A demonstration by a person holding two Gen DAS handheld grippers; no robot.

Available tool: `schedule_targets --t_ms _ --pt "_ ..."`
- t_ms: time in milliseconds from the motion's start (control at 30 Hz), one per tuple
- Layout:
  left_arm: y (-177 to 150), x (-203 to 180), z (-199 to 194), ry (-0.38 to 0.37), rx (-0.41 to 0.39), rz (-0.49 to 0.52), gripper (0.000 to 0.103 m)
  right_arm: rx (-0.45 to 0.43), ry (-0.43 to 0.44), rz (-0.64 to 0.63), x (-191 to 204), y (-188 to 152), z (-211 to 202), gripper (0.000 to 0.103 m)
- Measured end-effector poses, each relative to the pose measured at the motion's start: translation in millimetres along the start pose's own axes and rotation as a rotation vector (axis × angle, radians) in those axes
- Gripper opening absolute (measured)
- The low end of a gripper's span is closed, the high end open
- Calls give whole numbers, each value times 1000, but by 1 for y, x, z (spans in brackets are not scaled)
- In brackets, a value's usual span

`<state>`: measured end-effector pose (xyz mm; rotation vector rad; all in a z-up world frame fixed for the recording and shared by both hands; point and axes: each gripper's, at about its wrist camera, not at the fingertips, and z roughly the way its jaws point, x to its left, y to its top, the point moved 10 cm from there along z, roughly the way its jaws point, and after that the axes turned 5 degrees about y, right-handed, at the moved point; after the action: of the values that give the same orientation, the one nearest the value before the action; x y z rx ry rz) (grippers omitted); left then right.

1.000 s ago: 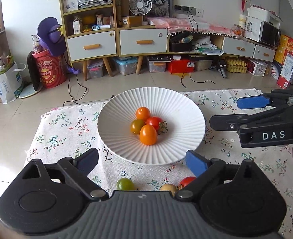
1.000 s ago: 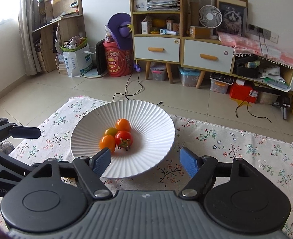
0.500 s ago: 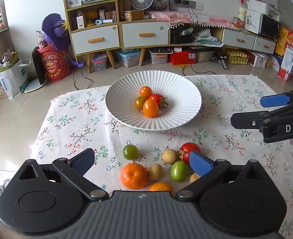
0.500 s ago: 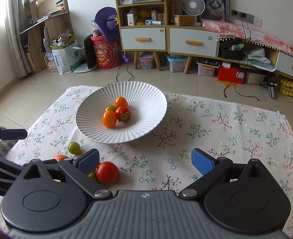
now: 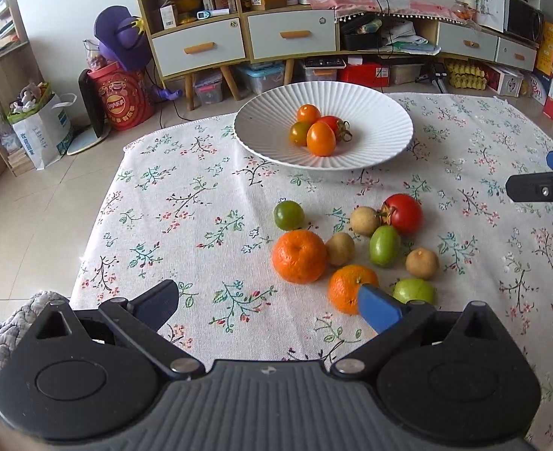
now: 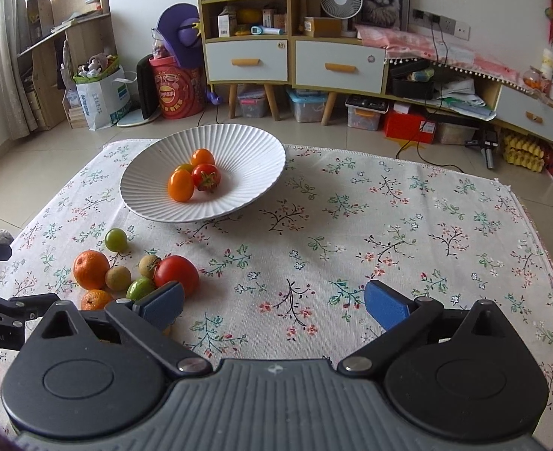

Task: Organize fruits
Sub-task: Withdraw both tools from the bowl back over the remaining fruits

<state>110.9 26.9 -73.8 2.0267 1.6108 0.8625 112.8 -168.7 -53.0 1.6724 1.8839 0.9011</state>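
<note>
Left gripper (image 5: 269,302): we find its fingers (image 5: 379,307) spread wide and released, nothing between them, only flowered cloth (image 5: 186,203) beneath. Right gripper (image 6: 274,302): its fingers (image 6: 385,305) have just been opening and stand equally wide, grasping nothing.

We take the white ribbed plate (image 5: 381,143) as landmark.

- Inside the plate, clustered at its centre and touching: an orange tomato (image 5: 321,139), a second orange one (image 5: 308,114) behind it, a greenish one (image 5: 299,132), a red one with stem (image 5: 333,124).
- On the cloth nearer us than the plate, a loose group:
  - small green tomato (image 5: 288,215), closest to the plate on the left;
  - large red tomato (image 5: 404,213), closest on the right;
  - large mandarin (image 5: 299,256), just below the green tomato;
  - two tan round fruits (image 5: 363,221) and (image 5: 339,248), between mandarin and red tomato;
  - oval green fruit (image 5: 384,246), touching the red tomato;
  - third tan fruit (image 5: 422,263), further right;
  - smaller mandarin (image 5: 348,288) and pale green fruit (image 5: 413,290), farthest from the plate, partly hidden by the left gripper's blue finger.

The cloth covers the bench. Beyond the plate: tiled floor, a drawer cabinet (image 5: 239,41).
</note>
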Motion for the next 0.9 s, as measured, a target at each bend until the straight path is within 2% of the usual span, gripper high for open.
schedule_targets --t_ms 533,767,833,900 --pt "-38 -9 17 -37 69 49 98 63 22 -103 15 -26 11 102" --pt "-45 -29 14 -142 63 31 97 87 44 -159 28 -31 20 102" --pt "-44 -35 11 -176 57 31 94 92 43 -161 30 -31 22 102" --pt "-44 -42 9 -211 61 32 83 98 44 -161 31 -31 23 102"
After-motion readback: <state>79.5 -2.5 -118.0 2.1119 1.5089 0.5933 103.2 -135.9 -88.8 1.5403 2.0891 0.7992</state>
